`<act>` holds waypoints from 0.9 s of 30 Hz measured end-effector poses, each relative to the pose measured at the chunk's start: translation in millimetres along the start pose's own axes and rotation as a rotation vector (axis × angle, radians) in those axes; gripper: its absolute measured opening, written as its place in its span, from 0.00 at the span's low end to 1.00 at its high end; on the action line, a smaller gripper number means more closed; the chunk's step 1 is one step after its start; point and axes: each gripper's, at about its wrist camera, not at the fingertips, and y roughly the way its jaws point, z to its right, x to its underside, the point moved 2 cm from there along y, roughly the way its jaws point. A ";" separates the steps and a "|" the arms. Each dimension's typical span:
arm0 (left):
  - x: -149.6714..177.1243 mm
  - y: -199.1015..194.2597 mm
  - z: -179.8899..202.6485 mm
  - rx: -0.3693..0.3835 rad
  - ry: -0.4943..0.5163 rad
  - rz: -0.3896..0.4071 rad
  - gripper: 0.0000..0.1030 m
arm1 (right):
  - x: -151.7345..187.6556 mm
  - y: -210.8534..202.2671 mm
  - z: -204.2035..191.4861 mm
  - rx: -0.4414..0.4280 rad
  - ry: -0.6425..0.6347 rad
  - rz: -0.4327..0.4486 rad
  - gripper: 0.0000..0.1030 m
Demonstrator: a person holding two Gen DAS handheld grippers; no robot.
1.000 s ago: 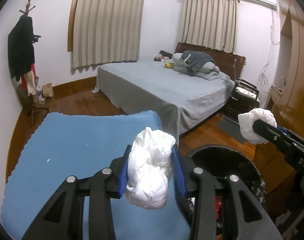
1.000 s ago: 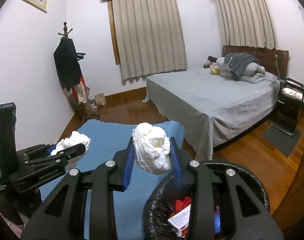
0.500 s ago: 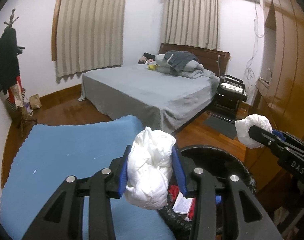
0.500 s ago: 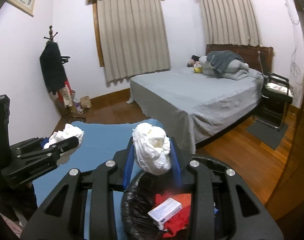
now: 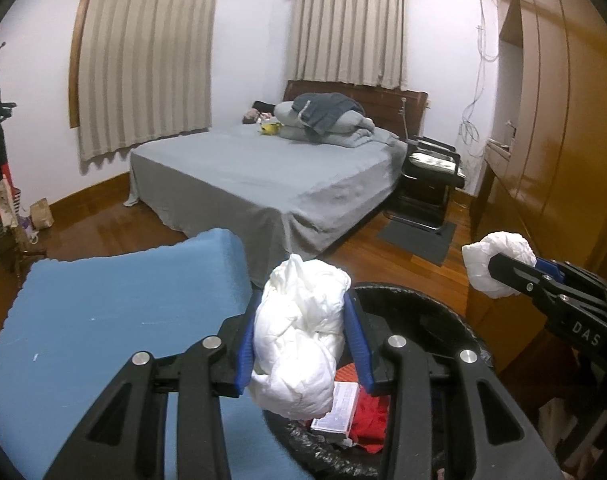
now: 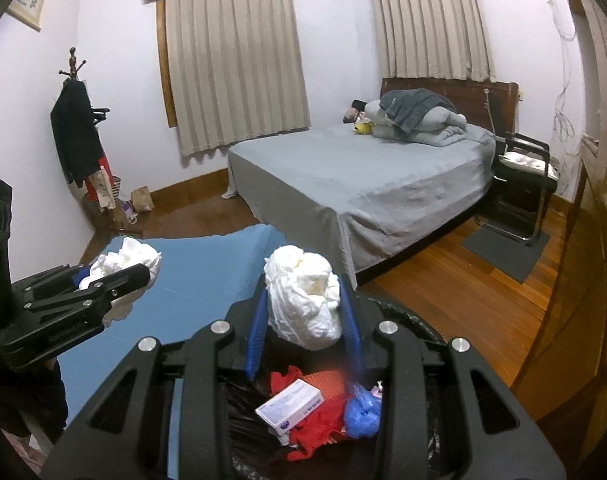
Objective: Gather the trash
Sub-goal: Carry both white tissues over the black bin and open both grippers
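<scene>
My left gripper (image 5: 301,340) is shut on a crumpled white paper wad (image 5: 299,336), held over the near left rim of a black bag-lined trash bin (image 5: 435,300). My right gripper (image 6: 303,320) is shut on another white paper wad (image 6: 303,296), held above the bin's opening (image 6: 407,320). The bin holds a white box (image 6: 289,406), red trash (image 6: 315,432) and a blue crumpled piece (image 6: 361,408). The right gripper with its wad shows in the left wrist view (image 5: 499,268); the left gripper with its wad shows in the right wrist view (image 6: 121,268).
A blue mat (image 5: 103,320) lies left of the bin. A grey bed (image 5: 263,176) stands beyond it. A black chair (image 5: 431,176) and dark floor mat (image 5: 419,236) sit at the right, by a wooden wardrobe (image 5: 563,120). A coat rack (image 6: 79,140) stands far left.
Both grippers have moved right and forward over the bin, each still holding its wad. More of the bin's contents now show.
</scene>
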 end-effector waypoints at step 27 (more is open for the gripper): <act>13.6 89.2 32.6 0.189 0.017 -0.116 0.67 | 32.1 44.4 59.6 0.125 0.073 -0.098 0.68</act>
